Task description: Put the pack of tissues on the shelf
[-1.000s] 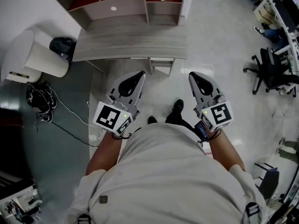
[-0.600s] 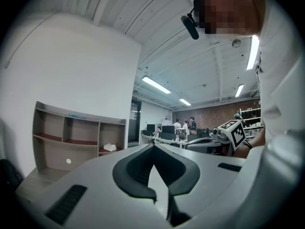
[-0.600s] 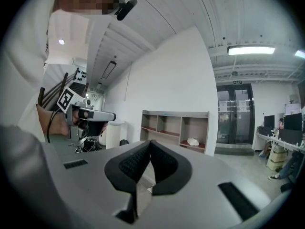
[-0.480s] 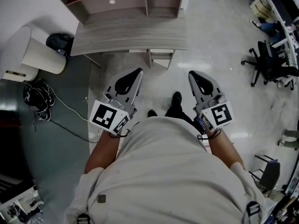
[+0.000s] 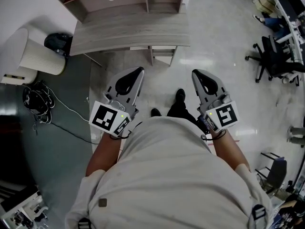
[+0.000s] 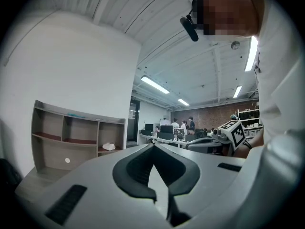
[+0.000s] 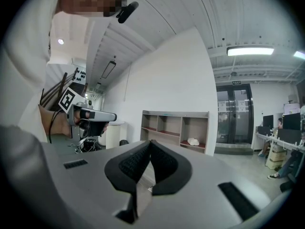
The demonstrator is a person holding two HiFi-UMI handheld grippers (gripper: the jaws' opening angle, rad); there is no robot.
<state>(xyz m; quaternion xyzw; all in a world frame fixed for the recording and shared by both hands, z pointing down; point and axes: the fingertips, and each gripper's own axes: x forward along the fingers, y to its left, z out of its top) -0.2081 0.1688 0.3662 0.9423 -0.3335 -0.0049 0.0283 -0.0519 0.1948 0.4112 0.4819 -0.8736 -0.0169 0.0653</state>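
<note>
Both left gripper (image 5: 140, 70) & right gripper (image 5: 194, 73) are closed empty and are to be kept level, clear of desk (image 5: 133, 32), w/ tissue pack (image 7: 193, 141) undisturbed on shelf (image 7: 174, 112).

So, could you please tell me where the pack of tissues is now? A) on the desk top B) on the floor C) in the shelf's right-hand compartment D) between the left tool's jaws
C: the pack of tissues lies in the shelf, in its right-hand compartment.

Ahead of me stands a grey desk (image 5: 133, 32). Left of it sit a white ribbed bin (image 5: 43, 58) and a tangle of black cables (image 5: 35, 101); a black office chair (image 5: 274, 61) stands well off to my right.
</note>
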